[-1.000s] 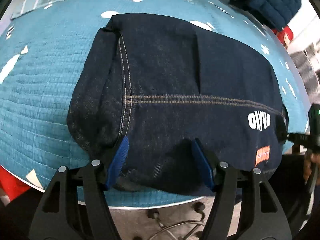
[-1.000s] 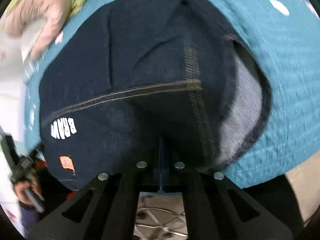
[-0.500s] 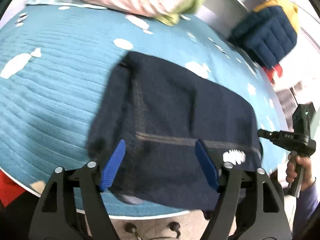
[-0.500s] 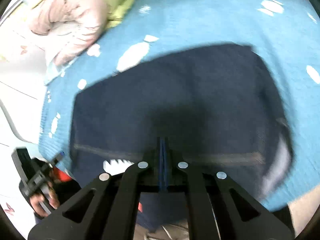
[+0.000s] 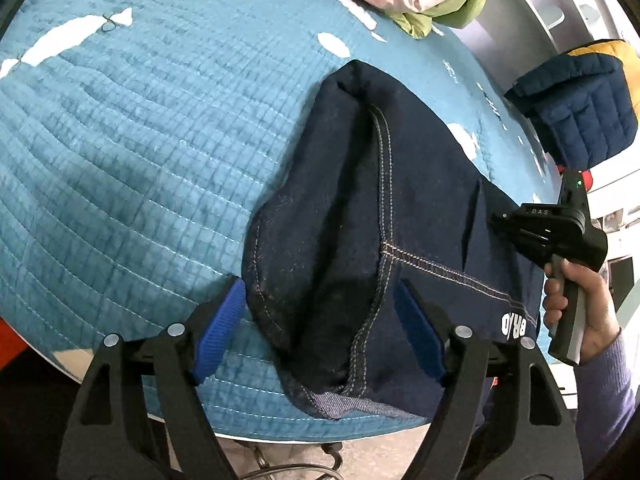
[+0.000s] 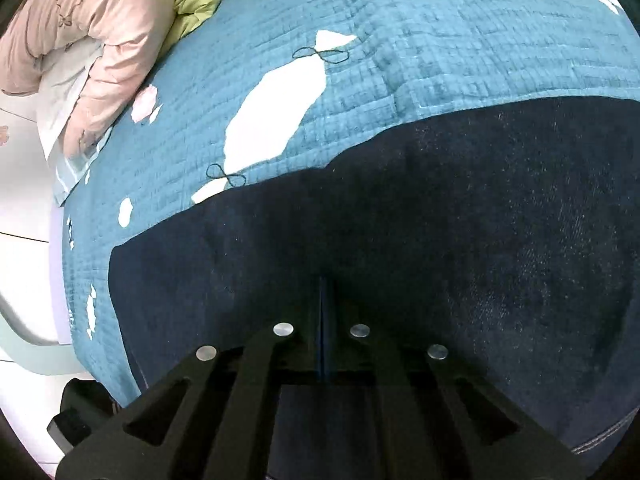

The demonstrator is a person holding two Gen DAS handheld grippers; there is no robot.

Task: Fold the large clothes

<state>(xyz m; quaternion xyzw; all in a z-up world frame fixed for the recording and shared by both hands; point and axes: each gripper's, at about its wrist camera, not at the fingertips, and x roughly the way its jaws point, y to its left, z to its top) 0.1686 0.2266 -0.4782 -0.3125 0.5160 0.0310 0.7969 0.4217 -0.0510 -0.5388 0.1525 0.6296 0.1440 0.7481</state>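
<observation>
A folded dark blue denim garment [image 5: 360, 220] with tan stitching and a white logo lies on the teal quilted bedspread [image 5: 140, 140] near its front edge. My left gripper [image 5: 320, 328] is open, its blue pads straddling the garment's near corner without gripping it. My right gripper [image 6: 322, 292] is shut with its jaws pressed together, hovering low over the denim [image 6: 440, 240]; nothing shows between the jaws. The right gripper also shows in the left wrist view [image 5: 556, 236], held by a hand at the garment's right edge.
A pink and green quilt [image 6: 92, 40] is piled at the far side of the bed. A navy padded item [image 5: 580, 108] sits at the right. The bed's front edge [image 5: 320, 428] drops to the floor just below my left gripper.
Both grippers pulled back and rose from the garment, then came in again. The left gripper shifted left to the garment's corner. The right gripper stayed shut and now sits over the denim's flat top.
</observation>
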